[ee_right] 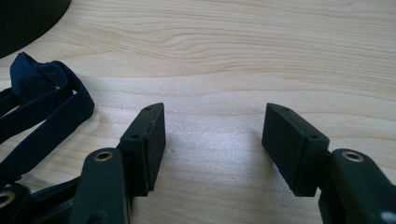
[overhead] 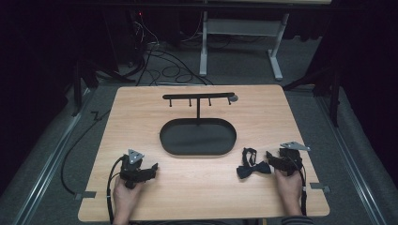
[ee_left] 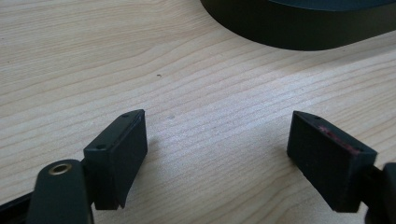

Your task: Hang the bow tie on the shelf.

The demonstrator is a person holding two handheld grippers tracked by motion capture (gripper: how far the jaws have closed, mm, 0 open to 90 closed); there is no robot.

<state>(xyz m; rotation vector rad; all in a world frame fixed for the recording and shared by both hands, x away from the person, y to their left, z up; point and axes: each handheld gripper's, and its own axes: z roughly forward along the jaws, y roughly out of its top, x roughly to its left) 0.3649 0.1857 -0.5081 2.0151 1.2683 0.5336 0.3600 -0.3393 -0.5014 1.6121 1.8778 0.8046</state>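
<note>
- Near the oval tray's front-right, a dark bow tie lies beside the right gripper, jaws released, empty.
- Front-left of the tray, left gripper released, empty.

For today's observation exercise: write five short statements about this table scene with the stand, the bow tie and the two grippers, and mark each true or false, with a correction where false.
1. The bow tie hangs from a hook of the stand. False: it lies on the table, between the oval tray and the right gripper.
2. The left gripper is open, with bare wood between its jaws. True.
3. The right gripper is shut on the bow tie. False: in the right gripper view its jaws stand apart with the strap off to their side.
4. The stand's post rises from the oval tray. True.
5. The left gripper rests inside the tray. False: it sits on the table in front of the tray.
</note>
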